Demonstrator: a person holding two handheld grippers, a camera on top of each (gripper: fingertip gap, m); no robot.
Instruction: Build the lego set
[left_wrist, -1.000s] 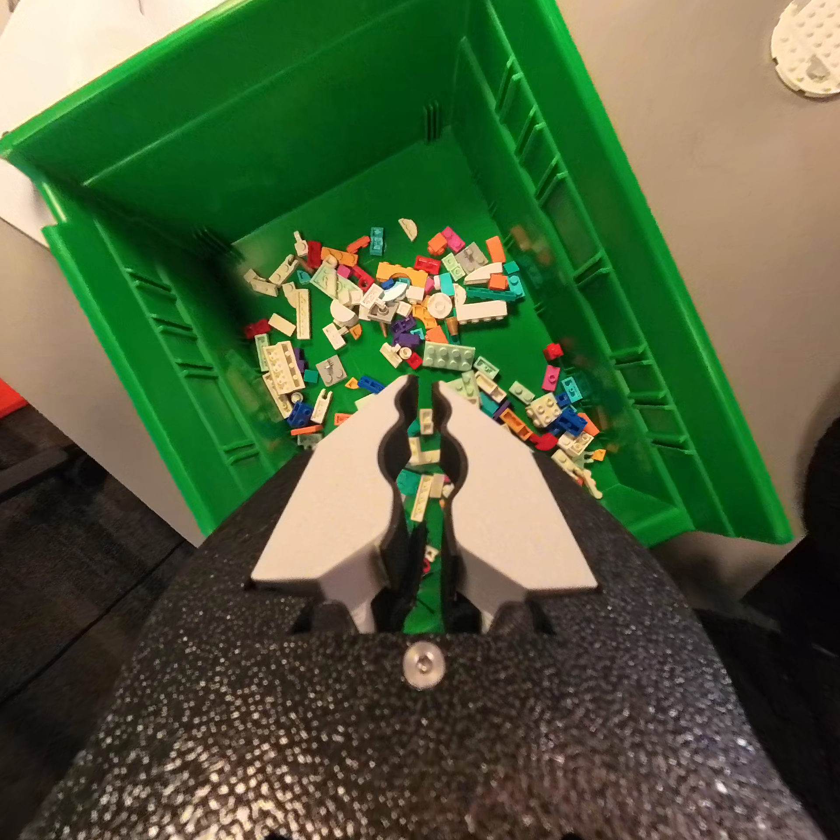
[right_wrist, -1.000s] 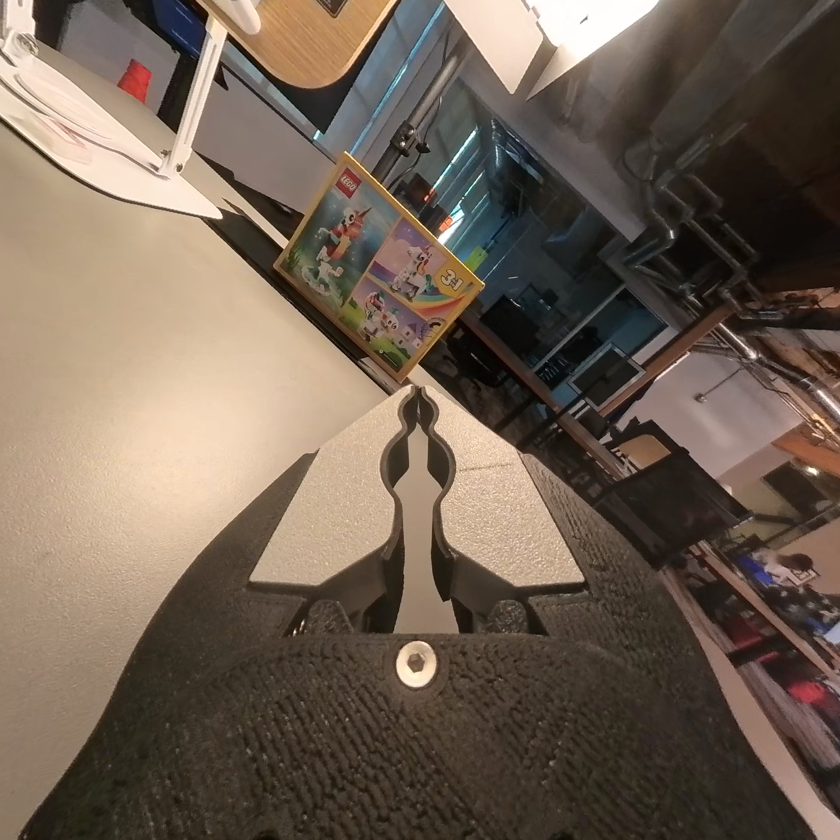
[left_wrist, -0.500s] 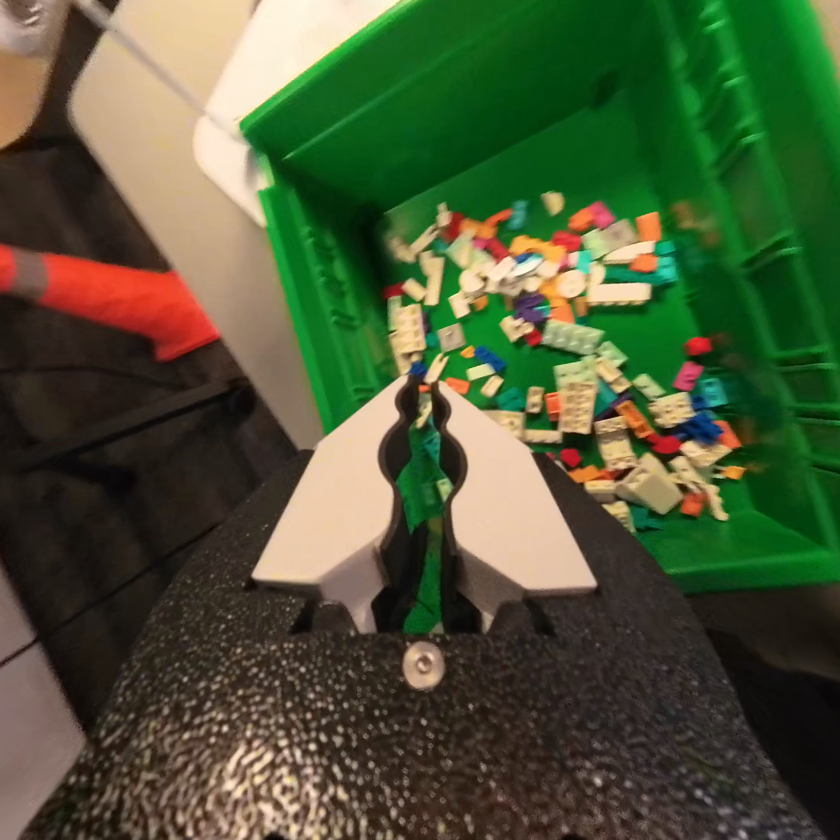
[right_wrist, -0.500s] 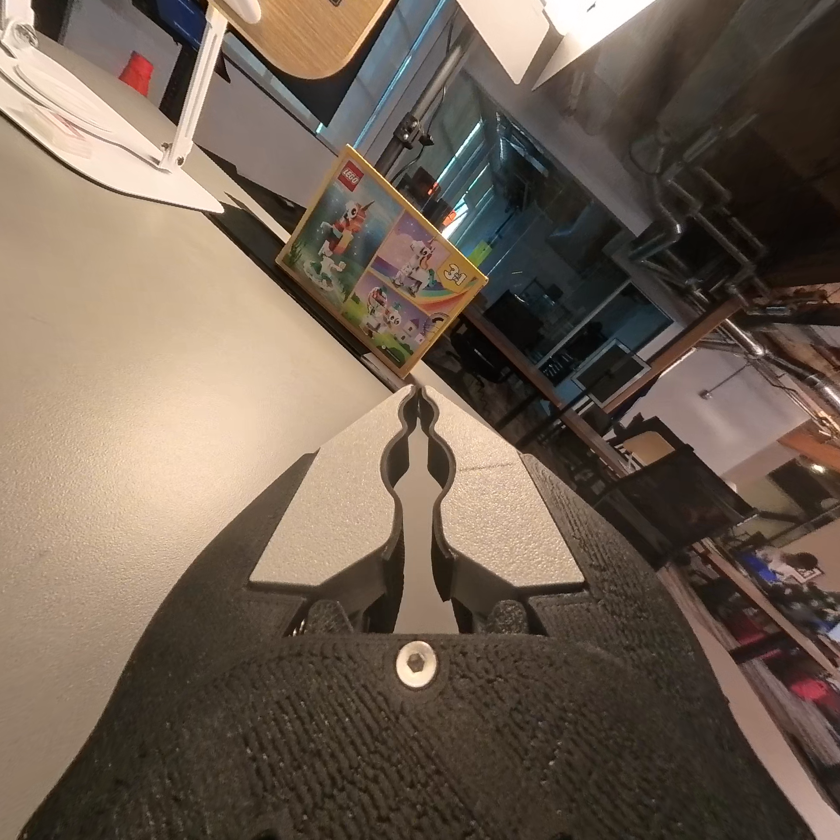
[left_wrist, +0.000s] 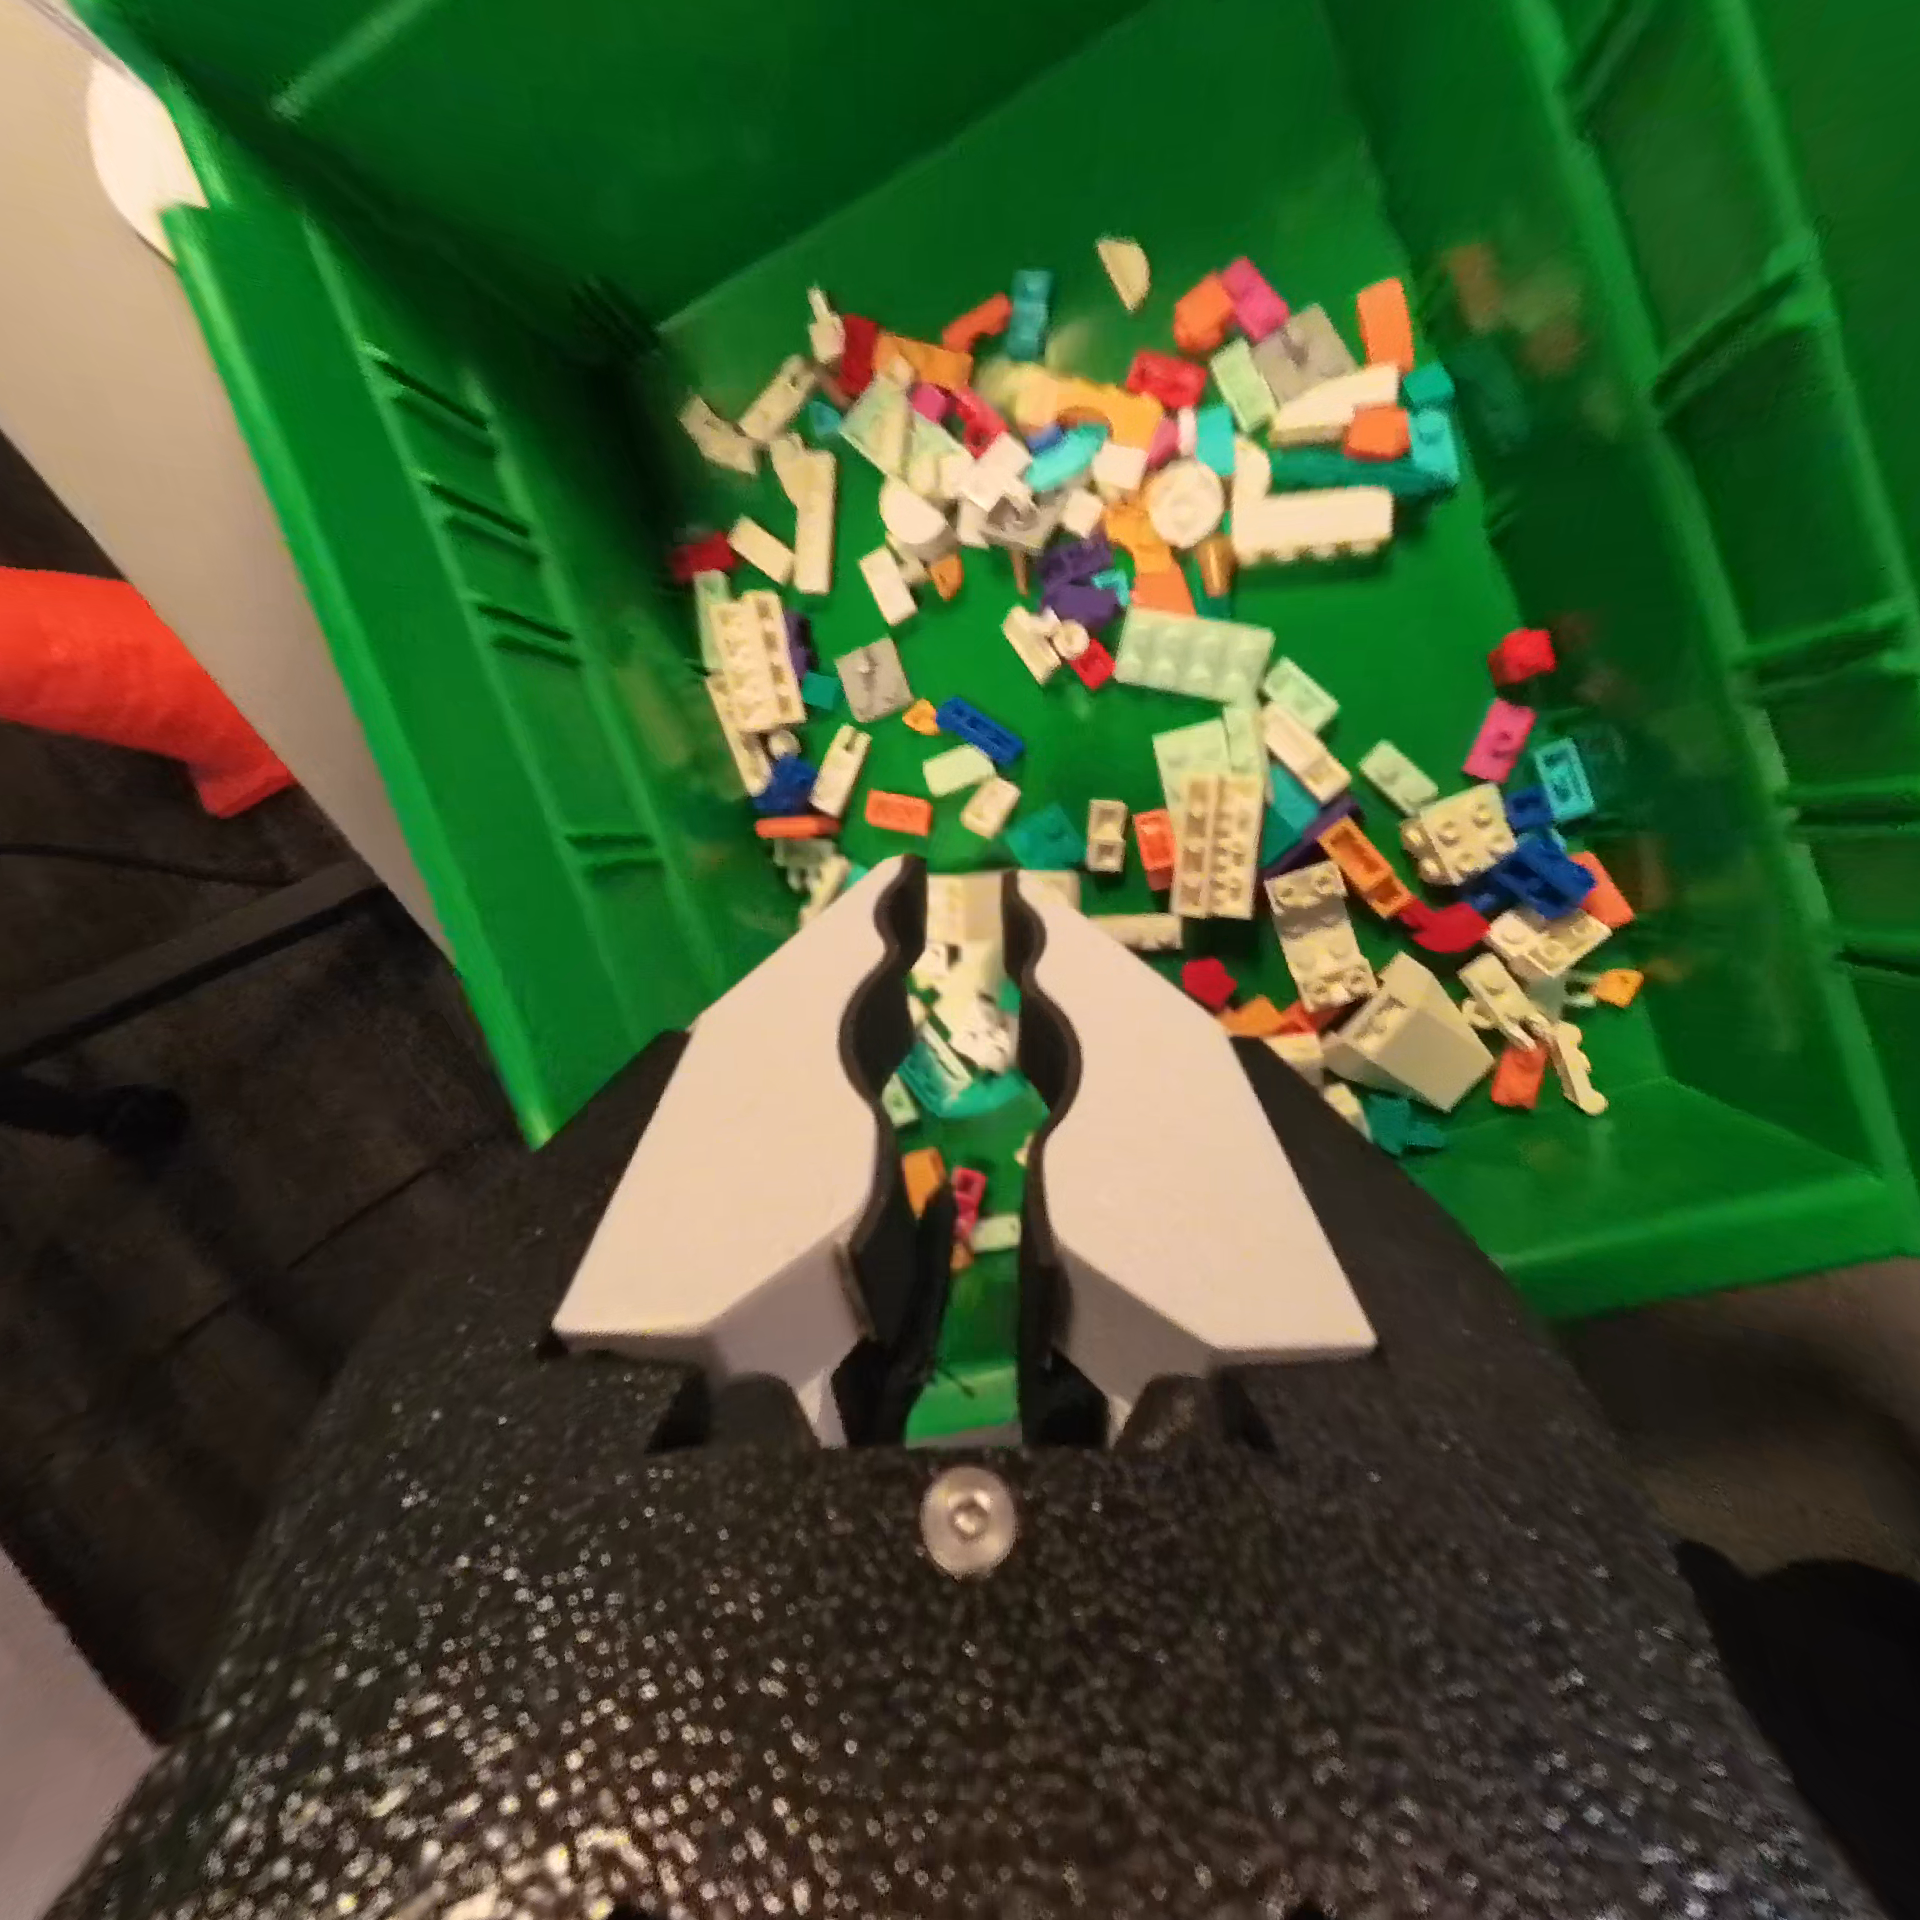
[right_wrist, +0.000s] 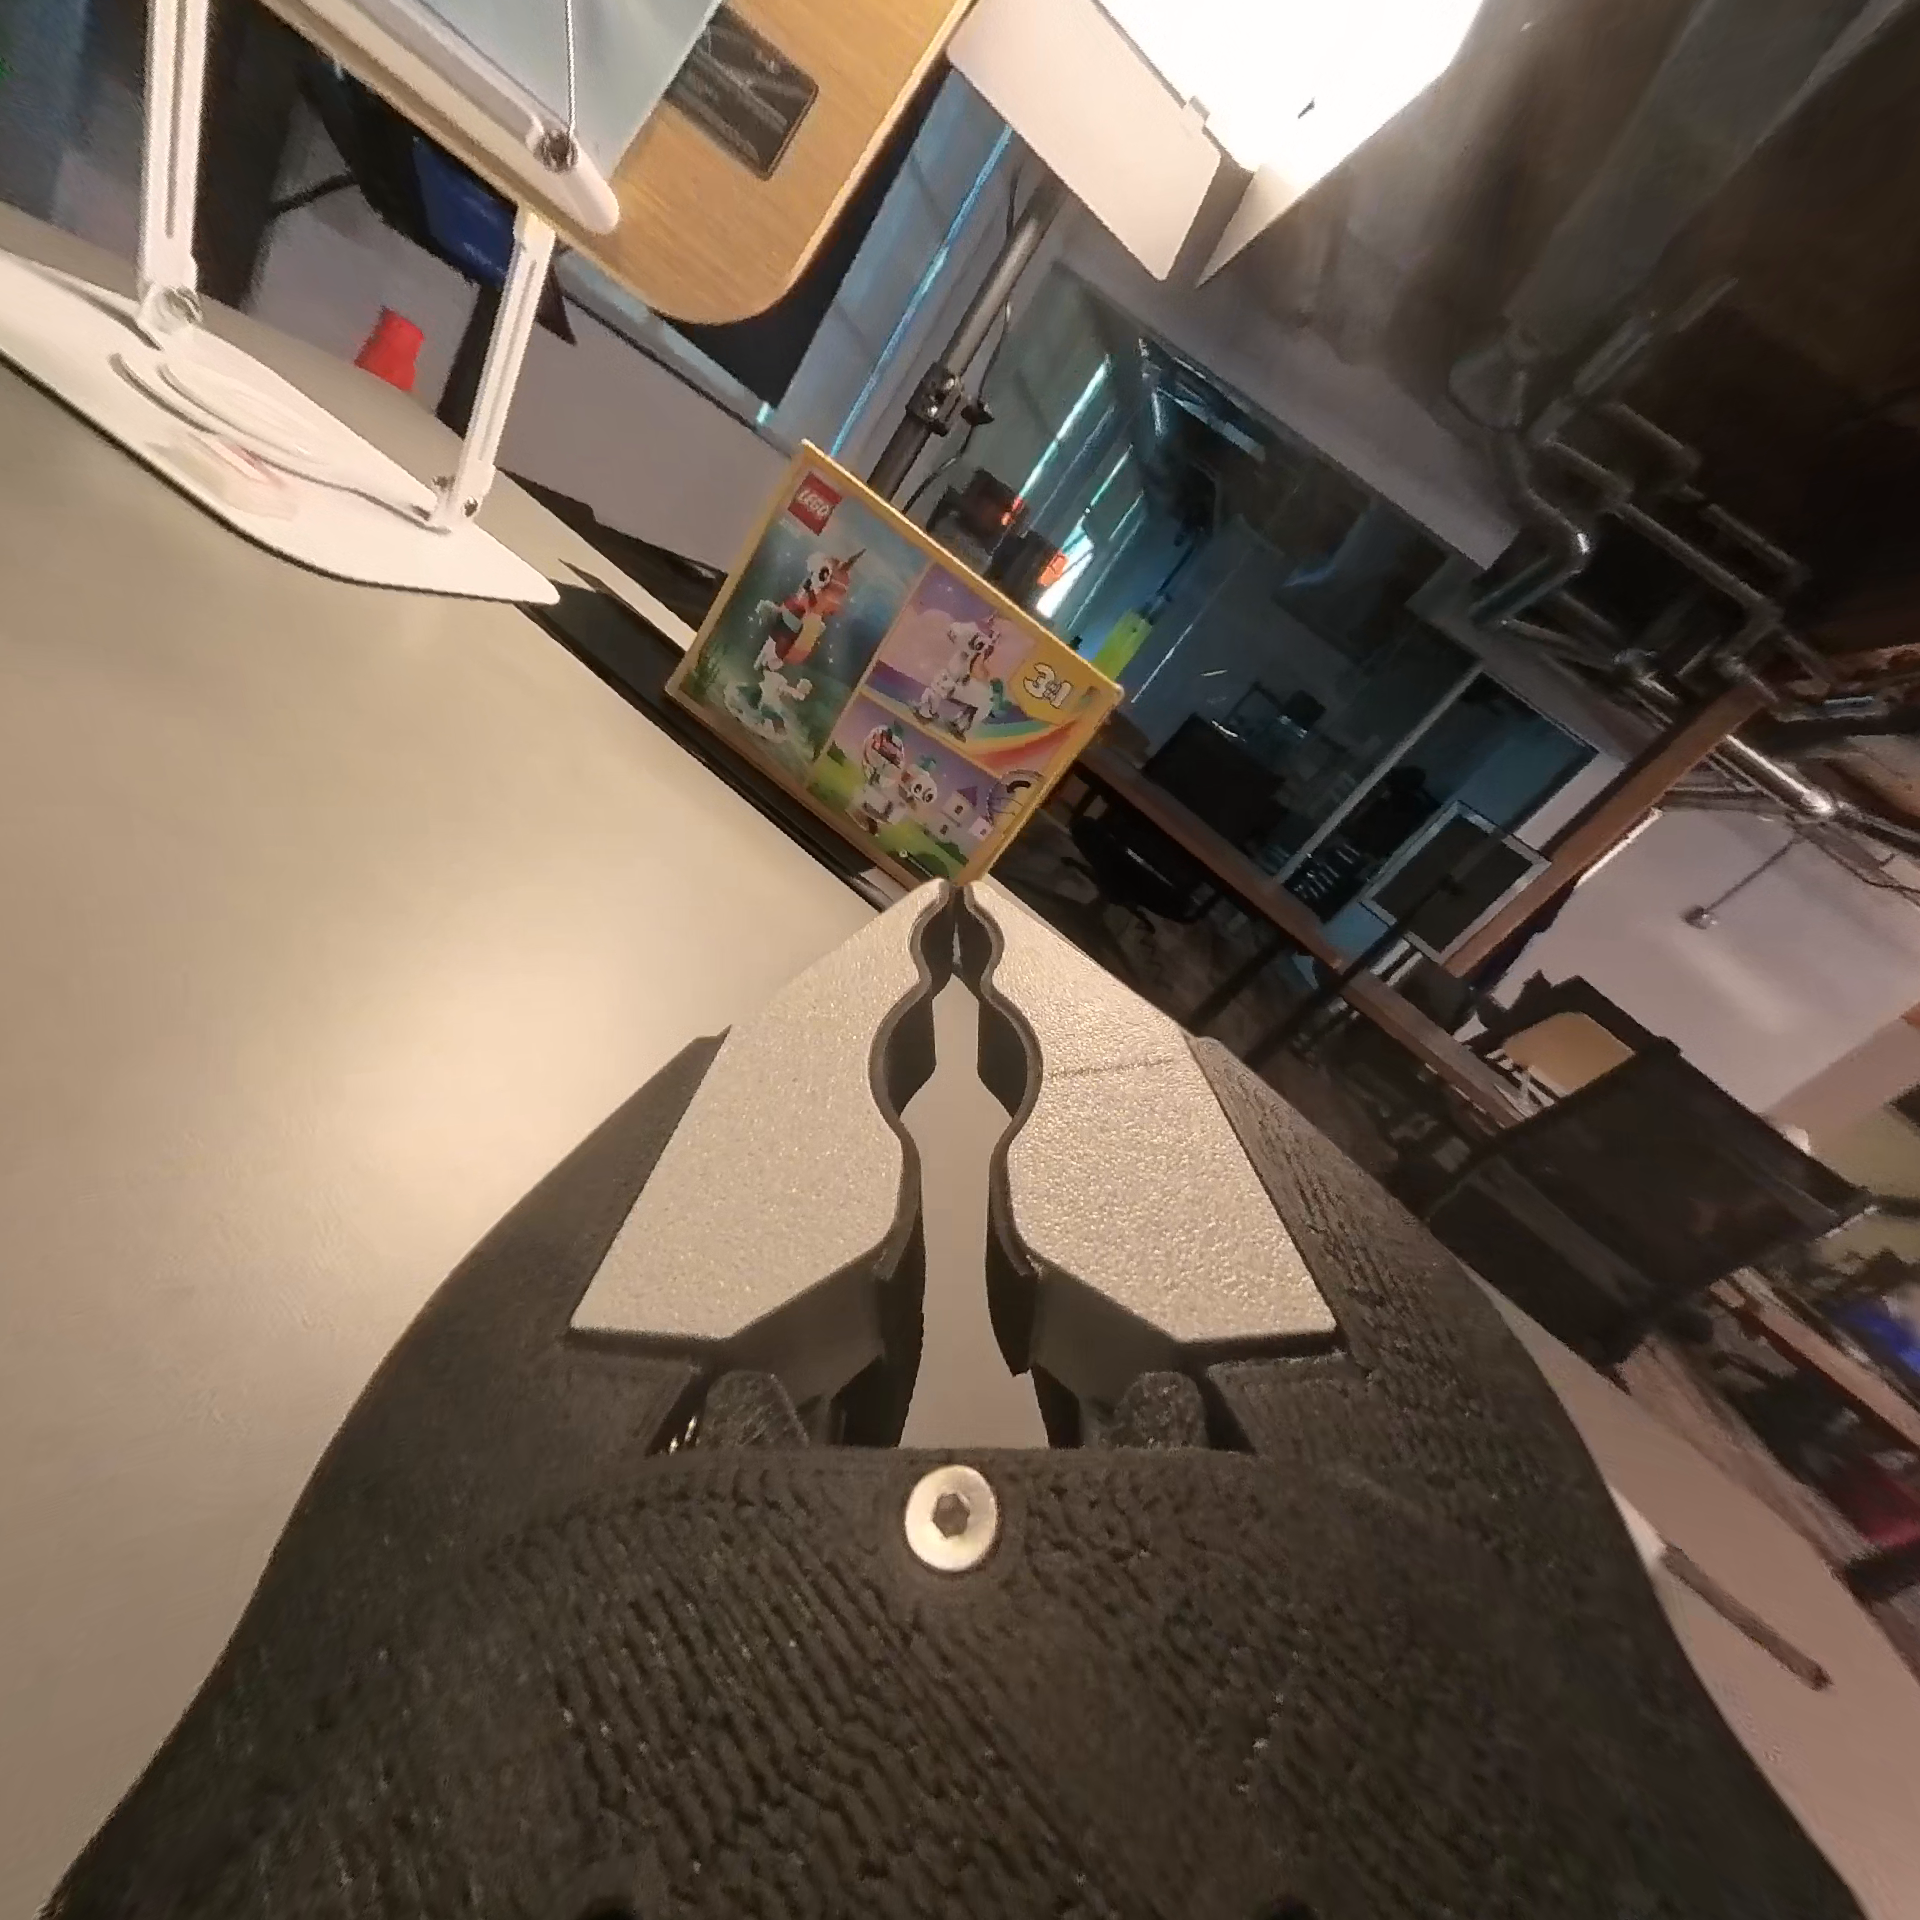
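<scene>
1. The left gripper (left_wrist: 961, 883) hangs over the near end of the green bin (left_wrist: 436, 582), its two grey fingers (left_wrist: 769, 1101) a little apart and holding nothing.
2. Loose lego pieces (left_wrist: 1143, 665) cover the bin floor, thickest toward the far wall and the right wall. A large white sloped brick (left_wrist: 1403, 1034) lies near the bin's near right corner.
3. The bin sits on the table (left_wrist: 94, 416), by its left edge.
4. The right gripper (right_wrist: 954, 896) rests low over the table (right_wrist: 312, 883), tips closed together, empty.
5. The lego box (right_wrist: 894, 696) stands upright at the table's far edge.
6. A white stand (right_wrist: 343, 457) sits at the far left corner.
</scene>
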